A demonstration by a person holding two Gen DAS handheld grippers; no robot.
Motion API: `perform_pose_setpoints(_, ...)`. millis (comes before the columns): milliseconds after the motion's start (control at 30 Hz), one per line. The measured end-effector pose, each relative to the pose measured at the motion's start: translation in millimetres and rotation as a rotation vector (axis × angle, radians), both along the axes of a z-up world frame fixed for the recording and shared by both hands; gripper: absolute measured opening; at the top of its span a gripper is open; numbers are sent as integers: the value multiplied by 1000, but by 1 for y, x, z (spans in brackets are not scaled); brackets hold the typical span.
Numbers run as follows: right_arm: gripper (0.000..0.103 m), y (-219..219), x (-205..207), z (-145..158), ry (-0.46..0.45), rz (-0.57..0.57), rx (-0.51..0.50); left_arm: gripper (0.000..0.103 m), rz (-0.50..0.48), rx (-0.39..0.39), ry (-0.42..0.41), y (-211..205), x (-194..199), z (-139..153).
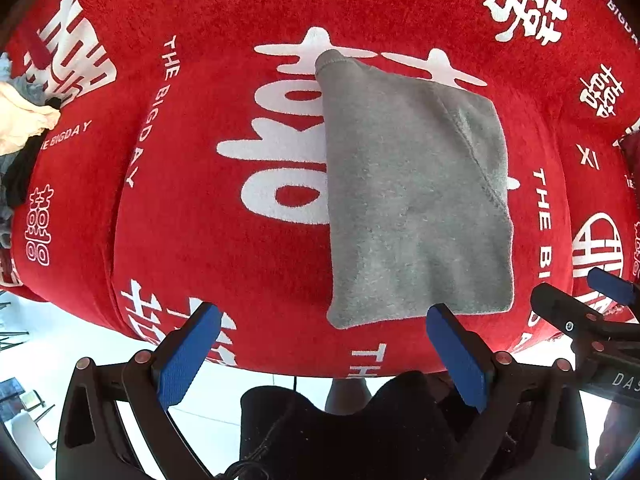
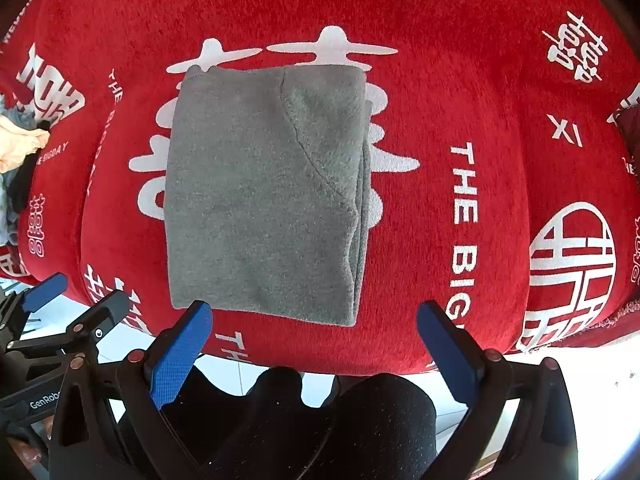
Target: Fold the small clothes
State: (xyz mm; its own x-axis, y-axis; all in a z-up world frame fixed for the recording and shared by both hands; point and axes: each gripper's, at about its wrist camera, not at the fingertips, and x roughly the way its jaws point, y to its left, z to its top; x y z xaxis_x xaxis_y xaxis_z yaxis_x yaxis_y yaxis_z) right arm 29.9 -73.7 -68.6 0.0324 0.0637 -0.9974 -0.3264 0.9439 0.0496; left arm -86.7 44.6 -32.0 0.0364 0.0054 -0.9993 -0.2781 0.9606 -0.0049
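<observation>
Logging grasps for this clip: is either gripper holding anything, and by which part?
Nothing is held. The left gripper and right gripper are both open, short of the folded grey garment.

From my feed this looks like a home-like indoor room: the worktop [image 1: 200,240] wears a red wedding-print cloth reading "THE BIG DAY". A heap of loose clothes [image 1: 20,128] sits at its left edge, above a white tiled floor [image 1: 224,392].

Pile of clothes [image 1: 18,136] cut off by left edge (individual garments indistinguishable); dark red item [image 2: 630,128] cropped at right edge
</observation>
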Motion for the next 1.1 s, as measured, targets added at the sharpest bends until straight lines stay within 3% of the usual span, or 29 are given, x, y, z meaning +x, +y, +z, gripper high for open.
perform_pose_setpoints(133,102,1,-1,-1,1,2,0,103,-7,35,-9,1,-1,1)
perform_pose_setpoints(1100,102,4,2,-3,-4,8,-5,103,-7,19,-11,0,3,-2)
